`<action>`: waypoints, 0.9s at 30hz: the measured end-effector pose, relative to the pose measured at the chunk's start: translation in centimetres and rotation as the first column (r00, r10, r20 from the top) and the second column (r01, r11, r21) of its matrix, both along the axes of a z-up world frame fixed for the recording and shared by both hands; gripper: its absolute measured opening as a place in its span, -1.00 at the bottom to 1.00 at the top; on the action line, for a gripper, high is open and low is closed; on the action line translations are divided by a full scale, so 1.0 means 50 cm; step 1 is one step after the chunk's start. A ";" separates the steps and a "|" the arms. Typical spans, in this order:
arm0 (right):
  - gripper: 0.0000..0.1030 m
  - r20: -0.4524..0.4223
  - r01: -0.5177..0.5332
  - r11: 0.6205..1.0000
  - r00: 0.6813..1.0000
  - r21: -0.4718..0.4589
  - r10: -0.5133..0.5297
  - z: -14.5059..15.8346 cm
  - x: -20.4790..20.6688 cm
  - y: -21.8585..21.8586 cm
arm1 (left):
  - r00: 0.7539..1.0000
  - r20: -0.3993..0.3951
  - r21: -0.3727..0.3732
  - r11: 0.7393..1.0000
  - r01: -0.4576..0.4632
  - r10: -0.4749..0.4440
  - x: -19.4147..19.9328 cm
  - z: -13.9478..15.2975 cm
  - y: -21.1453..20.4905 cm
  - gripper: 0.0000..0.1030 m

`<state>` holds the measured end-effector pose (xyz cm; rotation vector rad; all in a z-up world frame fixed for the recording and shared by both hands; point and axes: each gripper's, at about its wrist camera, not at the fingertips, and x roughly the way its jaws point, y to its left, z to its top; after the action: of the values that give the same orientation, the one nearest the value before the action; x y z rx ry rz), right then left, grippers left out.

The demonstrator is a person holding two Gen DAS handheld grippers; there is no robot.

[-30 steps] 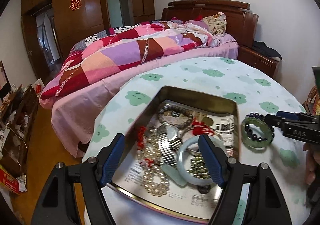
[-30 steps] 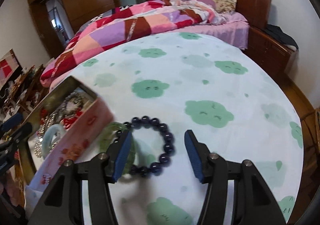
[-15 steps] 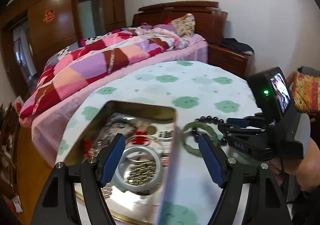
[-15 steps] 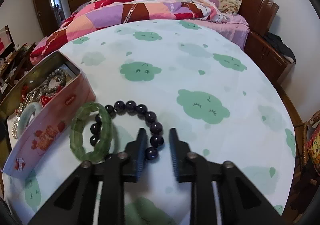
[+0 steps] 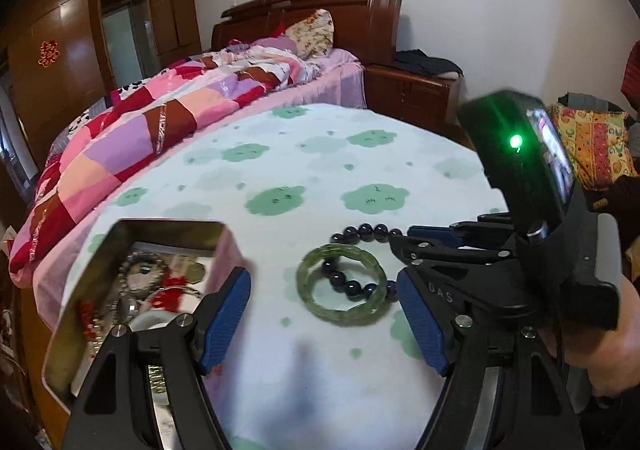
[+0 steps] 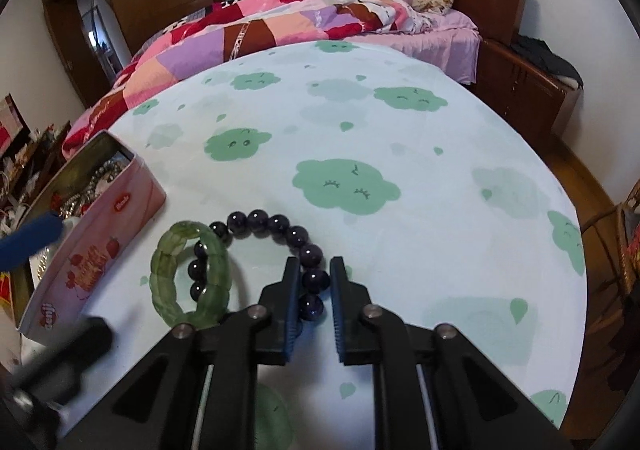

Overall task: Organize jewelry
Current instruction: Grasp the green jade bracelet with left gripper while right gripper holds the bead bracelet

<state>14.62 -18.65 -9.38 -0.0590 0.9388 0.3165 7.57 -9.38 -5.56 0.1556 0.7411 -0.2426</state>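
A dark purple bead bracelet [image 6: 278, 222] lies on the cloud-print tablecloth, overlapping a green jade bangle [image 6: 164, 266]. My right gripper [image 6: 315, 274] is shut on one bead at the bracelet's near side, and both pieces still rest on the cloth. In the left wrist view my left gripper [image 5: 322, 282] stands wide open and empty just above the green bangle [image 5: 344, 316]. There the bead bracelet [image 5: 366, 229] and the right gripper [image 5: 396, 250] show to the right. The open pink tin [image 5: 168, 223] holds several pearl and bead pieces, at lower left.
The pink tin [image 6: 100, 246] stands at the left table edge, with a blue left fingertip [image 6: 32, 238] beside it. The round table [image 6: 360, 121] stretches away, and a bed with a patchwork quilt [image 6: 280, 21] lies beyond. A wooden nightstand [image 5: 412, 89] is at the right.
My right gripper closed from wide open onto a bead of the dark bracelet. My left gripper swung right, from above the tin to above the green bangle.
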 end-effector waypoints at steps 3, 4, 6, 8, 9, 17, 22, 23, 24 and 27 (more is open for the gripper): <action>-0.72 -0.010 0.013 0.999 1.000 0.030 -0.013 0.001 0.003 -0.008 | 1.000 -0.019 -0.060 0.998 0.001 -0.002 0.010 -0.003 0.006 0.43; -0.72 -0.012 0.015 0.999 1.000 0.037 -0.015 0.001 0.003 -0.010 | 1.000 -0.021 -0.063 0.998 -0.007 0.005 0.012 -0.003 0.007 0.43; -0.72 -0.011 0.016 0.999 1.000 0.039 -0.015 0.002 0.001 -0.010 | 0.999 -0.024 -0.061 0.998 -0.027 0.026 0.020 -0.004 0.014 0.43; -0.71 -0.003 0.014 1.000 1.000 0.020 -0.014 0.002 -0.001 -0.005 | 0.998 -0.032 -0.055 0.997 -0.051 0.050 0.025 -0.010 0.021 0.43; -0.69 0.002 0.015 1.000 1.000 0.010 -0.015 0.004 -0.004 -0.002 | 0.997 -0.041 -0.052 0.997 -0.061 0.059 0.029 -0.014 0.025 0.43; -0.69 0.004 0.040 0.999 0.999 0.020 -0.040 0.010 -0.019 -0.035 | 0.997 -0.069 -0.004 0.999 -0.047 0.046 0.041 -0.041 0.007 0.04; -0.69 -0.010 0.046 0.998 0.999 0.044 -0.045 0.007 -0.014 -0.044 | 0.992 -0.115 0.027 0.999 -0.045 0.048 0.056 -0.068 -0.007 -0.10; -0.69 -0.012 0.045 0.998 0.999 0.046 -0.045 0.007 -0.013 -0.044 | 0.991 -0.125 0.025 0.998 -0.050 0.052 0.061 -0.071 -0.005 -0.13; -0.69 -0.014 0.045 0.998 0.999 0.047 -0.044 0.006 -0.013 -0.044 | 0.989 -0.135 0.021 0.998 -0.054 0.056 0.066 -0.075 -0.002 -0.22; -0.69 -0.017 0.045 0.998 0.999 0.051 -0.044 0.006 -0.012 -0.044 | 0.985 -0.159 0.021 0.998 -0.065 0.067 0.083 -0.085 -0.001 -0.43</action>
<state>14.04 -20.87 -9.10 0.0113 0.9463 0.3003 11.69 -9.43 -9.79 0.1274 0.9060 -0.1874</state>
